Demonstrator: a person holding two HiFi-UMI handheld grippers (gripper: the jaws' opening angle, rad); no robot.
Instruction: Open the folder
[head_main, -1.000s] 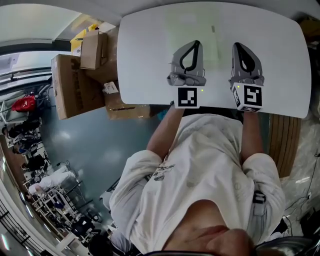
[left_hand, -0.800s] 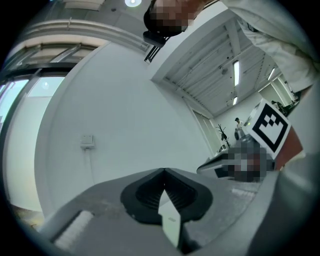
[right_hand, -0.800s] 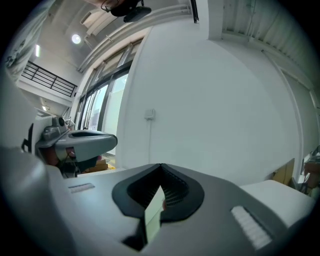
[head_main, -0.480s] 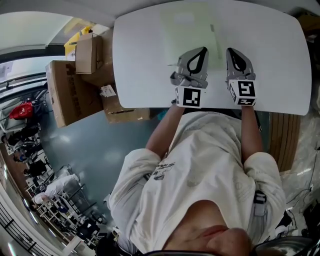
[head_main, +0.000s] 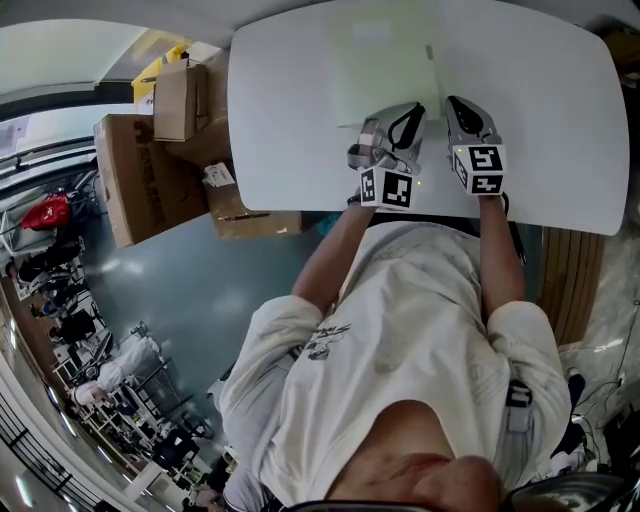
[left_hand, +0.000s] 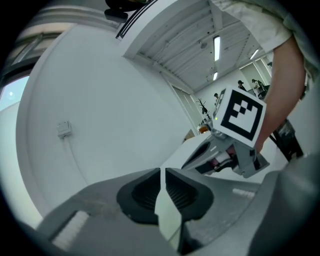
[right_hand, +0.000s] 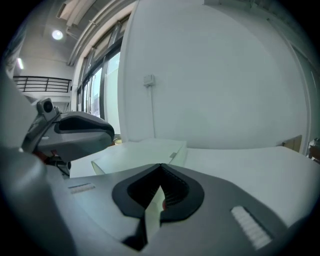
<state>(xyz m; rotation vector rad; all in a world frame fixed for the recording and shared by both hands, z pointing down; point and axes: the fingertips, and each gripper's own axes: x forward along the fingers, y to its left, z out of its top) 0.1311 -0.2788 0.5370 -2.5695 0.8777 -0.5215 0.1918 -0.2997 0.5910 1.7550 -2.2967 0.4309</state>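
Blending into the table, the folder barely shows.

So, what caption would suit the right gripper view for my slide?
Right tongs, closed and empty, point over the white table toward the pale green folder.

Floor: blue-grey, glossy | cardboard boxes stacked at your left (beside the white table) | wall: plain white | strip lights on
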